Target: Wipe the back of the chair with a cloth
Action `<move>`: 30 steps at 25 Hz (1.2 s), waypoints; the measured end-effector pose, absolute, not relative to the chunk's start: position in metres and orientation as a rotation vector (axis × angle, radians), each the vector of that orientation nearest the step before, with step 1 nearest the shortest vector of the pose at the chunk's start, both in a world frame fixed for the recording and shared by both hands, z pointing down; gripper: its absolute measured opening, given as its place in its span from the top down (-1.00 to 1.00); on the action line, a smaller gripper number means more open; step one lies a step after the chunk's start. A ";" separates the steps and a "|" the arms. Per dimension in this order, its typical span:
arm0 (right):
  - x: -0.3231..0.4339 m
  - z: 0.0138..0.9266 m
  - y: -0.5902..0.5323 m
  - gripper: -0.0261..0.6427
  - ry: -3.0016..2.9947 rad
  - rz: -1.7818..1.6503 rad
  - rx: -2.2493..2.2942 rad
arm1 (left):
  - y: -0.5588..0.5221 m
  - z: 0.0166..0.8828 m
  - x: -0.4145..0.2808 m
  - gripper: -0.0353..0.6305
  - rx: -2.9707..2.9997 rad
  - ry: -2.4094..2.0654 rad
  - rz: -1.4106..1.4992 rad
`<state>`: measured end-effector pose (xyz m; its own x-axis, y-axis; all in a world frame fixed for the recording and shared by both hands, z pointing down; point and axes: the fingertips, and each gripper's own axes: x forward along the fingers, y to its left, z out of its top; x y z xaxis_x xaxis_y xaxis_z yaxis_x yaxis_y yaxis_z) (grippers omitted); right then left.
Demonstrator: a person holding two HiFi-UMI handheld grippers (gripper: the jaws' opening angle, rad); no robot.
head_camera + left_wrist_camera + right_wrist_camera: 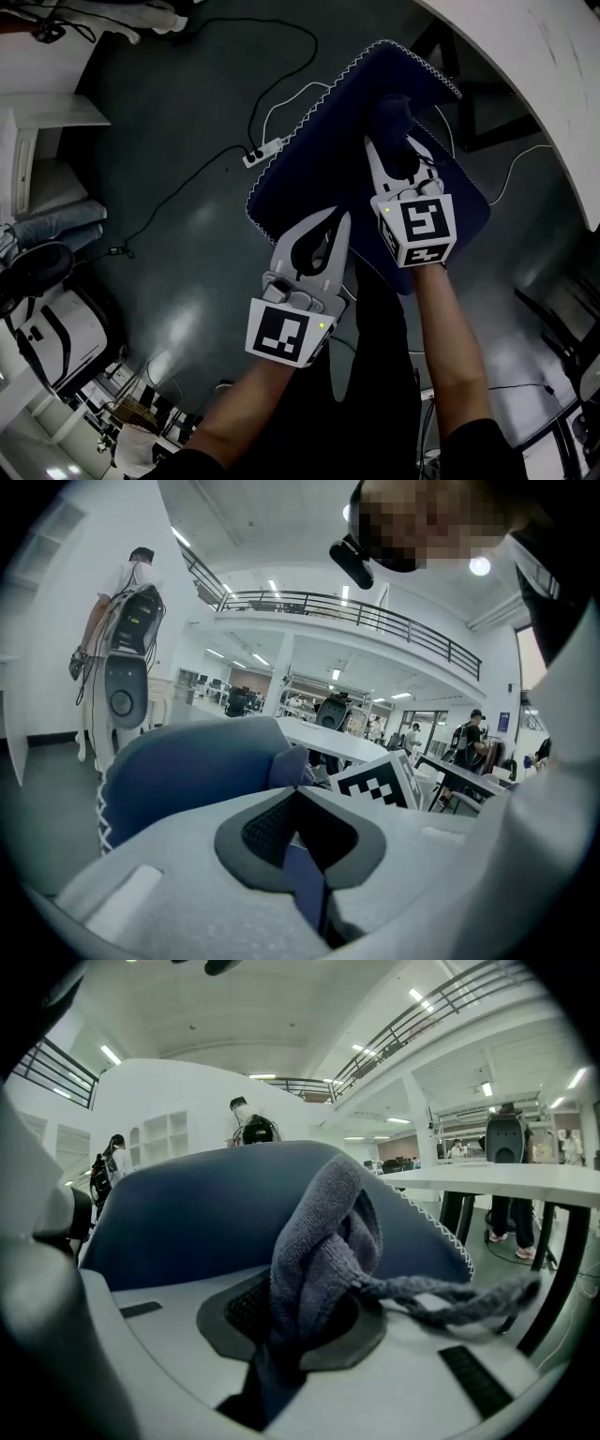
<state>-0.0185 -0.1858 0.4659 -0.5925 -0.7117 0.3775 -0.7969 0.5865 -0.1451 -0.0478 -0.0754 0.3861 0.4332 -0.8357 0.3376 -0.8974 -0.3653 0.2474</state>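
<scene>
The dark blue chair back (319, 141), edged with white stitching, fills the upper middle of the head view. My right gripper (389, 142) is shut on a bunched grey cloth (394, 114) that rests against the chair's padding. The right gripper view shows the cloth (319, 1232) folded over between the jaws, a twisted end trailing right, with the chair back (187, 1213) just behind. My left gripper (339, 223) is shut, its tips over the chair's lower edge. In the left gripper view the chair back (187, 771) lies beyond the closed jaws, and blue shows through the slit between them.
A white power strip (264, 152) and cables lie on the dark floor left of the chair. A white table (553, 75) curves along the upper right, with black legs under it. Office chairs (37, 272) stand at the left edge. People stand in the background of both gripper views.
</scene>
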 end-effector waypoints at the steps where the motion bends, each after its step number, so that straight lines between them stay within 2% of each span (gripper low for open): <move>1: -0.023 0.465 -0.180 0.70 -2.541 0.437 1.232 | -0.071 0.384 -0.052 0.87 2.305 -1.477 0.210; 18: -0.119 0.437 -0.046 0.70 -2.559 0.464 1.006 | 0.004 0.331 -0.113 0.87 2.346 -1.506 0.178; 30: -0.136 0.395 -0.003 0.70 -2.552 0.532 0.905 | 0.046 0.285 -0.140 0.87 2.367 -1.503 0.179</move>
<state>-0.1363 -0.0026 0.3946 -0.7207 -0.5129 0.4664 -0.6565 0.7210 -0.2216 -0.1404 0.0457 0.2851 0.4354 -0.8560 0.2786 -0.8975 -0.3888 0.2083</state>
